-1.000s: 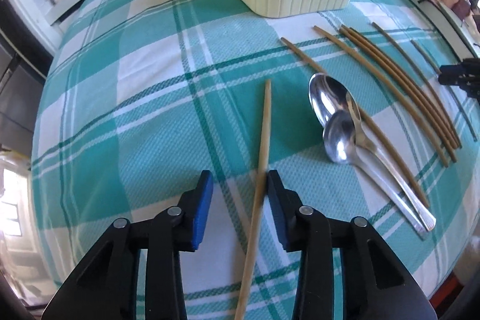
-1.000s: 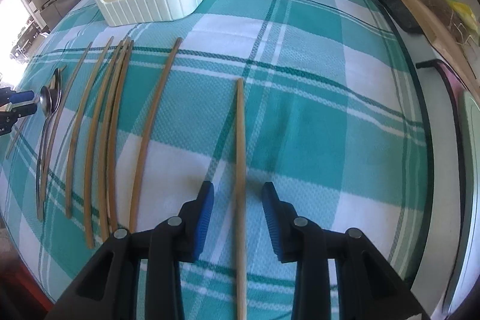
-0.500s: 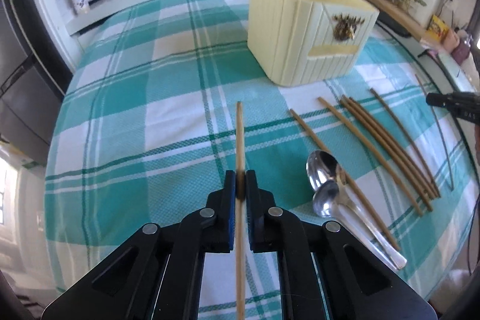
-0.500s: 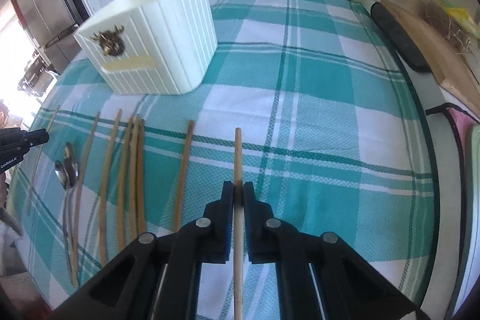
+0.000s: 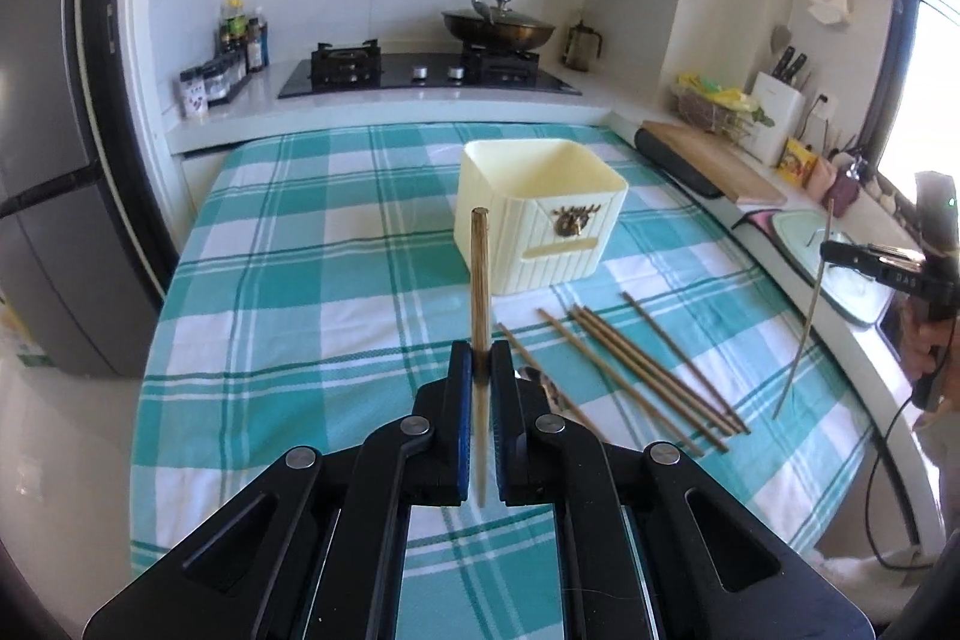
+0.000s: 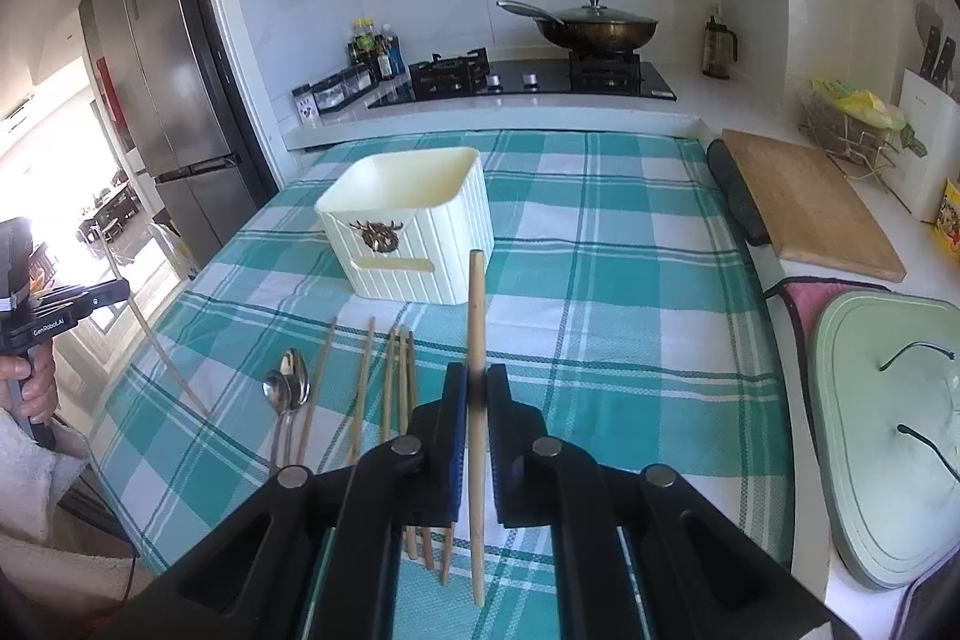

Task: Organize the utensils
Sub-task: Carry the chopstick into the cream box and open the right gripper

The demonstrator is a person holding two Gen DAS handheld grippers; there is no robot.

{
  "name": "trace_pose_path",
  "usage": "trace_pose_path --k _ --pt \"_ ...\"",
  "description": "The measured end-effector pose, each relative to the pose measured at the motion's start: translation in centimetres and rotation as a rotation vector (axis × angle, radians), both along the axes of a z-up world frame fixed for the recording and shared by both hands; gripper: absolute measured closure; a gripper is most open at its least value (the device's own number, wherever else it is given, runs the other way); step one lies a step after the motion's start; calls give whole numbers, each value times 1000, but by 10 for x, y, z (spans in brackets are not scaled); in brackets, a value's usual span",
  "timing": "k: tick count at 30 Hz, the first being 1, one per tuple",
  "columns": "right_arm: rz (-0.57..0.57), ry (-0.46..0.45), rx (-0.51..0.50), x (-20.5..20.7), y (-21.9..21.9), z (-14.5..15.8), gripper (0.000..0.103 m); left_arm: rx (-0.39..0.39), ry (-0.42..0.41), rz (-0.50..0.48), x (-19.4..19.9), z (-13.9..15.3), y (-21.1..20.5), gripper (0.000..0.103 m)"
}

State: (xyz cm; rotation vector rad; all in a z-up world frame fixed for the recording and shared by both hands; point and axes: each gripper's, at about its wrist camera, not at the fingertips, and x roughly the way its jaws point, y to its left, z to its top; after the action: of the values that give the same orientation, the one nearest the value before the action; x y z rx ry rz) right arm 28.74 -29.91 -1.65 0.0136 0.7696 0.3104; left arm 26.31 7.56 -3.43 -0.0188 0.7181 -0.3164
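My left gripper (image 5: 478,367) fingers clamped tight on one chopstick (image 5: 479,274); right gripper (image 6: 476,388) fingers pinching another chopstick (image 6: 476,316), both lifted above the table (image 5: 288,280).

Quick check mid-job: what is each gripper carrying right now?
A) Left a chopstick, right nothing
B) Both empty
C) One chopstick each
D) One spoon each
C: the left gripper is shut on one chopstick and the right gripper on another chopstick, both lifted off the checked tablecloth; the spoons lie on the cloth.
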Motion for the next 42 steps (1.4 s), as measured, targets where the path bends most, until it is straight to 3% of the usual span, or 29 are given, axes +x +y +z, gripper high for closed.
trace_pose_path --k 9,14,19,23,27,30,35,38,39,42 --pt "25 -124 6 -2 18 39 96 -19 -38 -12 12 40 -6 99" --pt "48 -184 11 33 34 68 96 -58 -136 2 35 88 -12 99" --pt "67 -301 39 81 61 106 96 -159 -202 51 84 130 -26 99" --pt "48 -433 61 116 85 121 96 -133 -283 143 125 134 -45 99" --pt "24 -510 69 146 104 105 96 -132 -199 175 174 101 -60 99" --pt "36 -446 28 173 118 77 96 -107 -87 168 206 67 -69 99" --pt "55 -225 18 216 120 23 96 -72 103 120 244 10 -80 99" --pt "45 -122 36 233 115 0 96 -32 164 104 249 -5 -90 98" --pt "40 -109 34 235 114 -4 95 -26 171 104 248 -6 -93 95" --pt "27 -83 31 240 112 -11 88 -31 162 96 238 1 -92 66"
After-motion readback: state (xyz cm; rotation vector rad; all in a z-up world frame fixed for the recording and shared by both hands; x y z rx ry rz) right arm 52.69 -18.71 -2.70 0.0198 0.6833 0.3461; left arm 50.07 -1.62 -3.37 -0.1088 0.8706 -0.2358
